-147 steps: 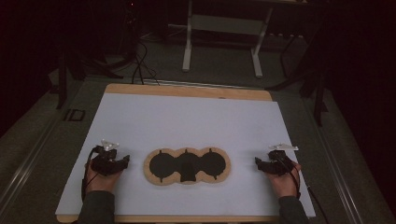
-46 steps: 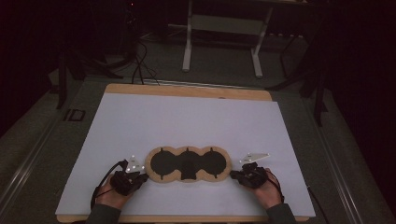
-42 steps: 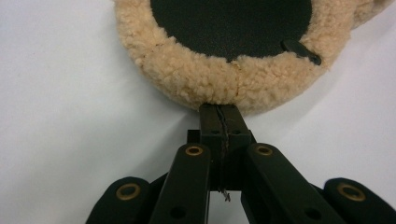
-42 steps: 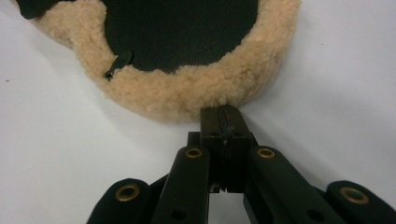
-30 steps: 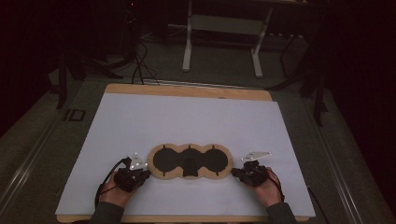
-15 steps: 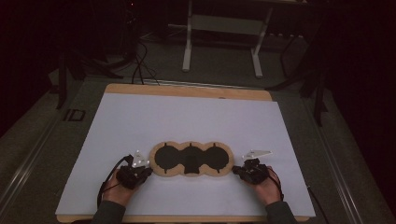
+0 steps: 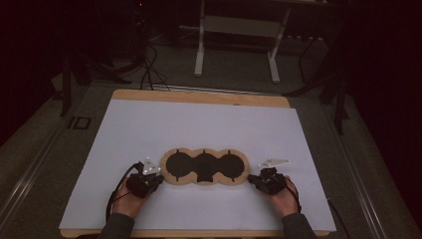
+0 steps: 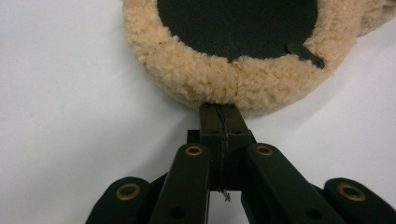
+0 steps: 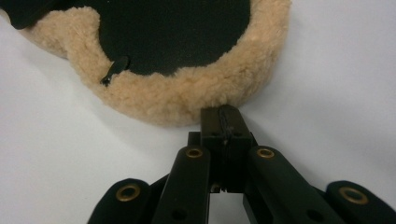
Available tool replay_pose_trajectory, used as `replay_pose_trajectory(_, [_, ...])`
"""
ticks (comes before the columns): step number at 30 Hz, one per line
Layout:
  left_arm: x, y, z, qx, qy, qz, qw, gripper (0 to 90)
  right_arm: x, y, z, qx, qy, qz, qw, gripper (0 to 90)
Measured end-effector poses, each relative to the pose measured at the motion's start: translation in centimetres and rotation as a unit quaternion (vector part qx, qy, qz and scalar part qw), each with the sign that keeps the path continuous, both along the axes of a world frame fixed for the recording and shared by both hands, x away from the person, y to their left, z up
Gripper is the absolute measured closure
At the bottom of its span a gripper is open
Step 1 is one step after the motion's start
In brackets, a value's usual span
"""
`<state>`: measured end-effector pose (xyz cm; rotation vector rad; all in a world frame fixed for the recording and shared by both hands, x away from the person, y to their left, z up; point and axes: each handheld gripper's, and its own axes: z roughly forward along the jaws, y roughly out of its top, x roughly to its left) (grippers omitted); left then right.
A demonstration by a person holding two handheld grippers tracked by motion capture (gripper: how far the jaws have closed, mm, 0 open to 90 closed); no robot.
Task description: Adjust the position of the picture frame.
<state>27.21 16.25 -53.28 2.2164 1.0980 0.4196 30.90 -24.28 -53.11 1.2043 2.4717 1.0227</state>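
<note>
Fleece pad (image 7: 204,168), three-lobed from above on the desk (image 7: 199,124); close views add woolly pile, left gripper (image 8: 219,109) and right gripper (image 9: 221,112) fingers together at its edge.

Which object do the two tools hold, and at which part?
Neither clearly holds anything. The left tool and the right tool are shut, tips against the fleece edge of the fleece-rimmed piece, at opposite ends.

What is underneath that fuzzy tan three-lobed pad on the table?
The fleece pad lies flat on the white sheet covering the wooden table. What lies directly beneath it is covered by the pad.
</note>
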Motion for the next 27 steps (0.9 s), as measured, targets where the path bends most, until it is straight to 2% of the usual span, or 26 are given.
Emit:
replay_pose_trajectory(5, [-0.1, 0.1, 0.1, -0.001, -0.001, 0.003, 1.0000, 88.5, 0.0, -0.1, 0.0, 0.000, 0.000, 0.001, 1.0000, 87.1])
replay_pose_trajectory(9, [-0.3, 0.4, 0.3, -0.022, -0.004, 0.006, 0.9997, 84.8, 0.0, -0.4, 0.1, 0.000, -0.004, -0.006, 1.0000, 78.0])
replay_pose_trajectory(13, [-0.6, 0.9, 0.7, -0.043, -0.013, 0.008, 0.9990, 82.5, 0.1, -0.8, 0.1, 0.004, -0.006, -0.016, 0.9998, 72.6])
replay_pose_trajectory(20, [-0.9, 1.0, 1.1, -0.059, -0.029, 0.007, 0.9978, 77.7, 0.1, -1.5, 0.4, 0.014, -0.015, -0.039, 0.9990, 65.0])
replay_pose_trajectory(27, [-1.2, 1.0, 1.5, -0.077, -0.047, 0.003, 0.9959, 71.7, 0.2, -2.1, 0.5, 0.024, -0.017, -0.060, 0.9978, 61.4])
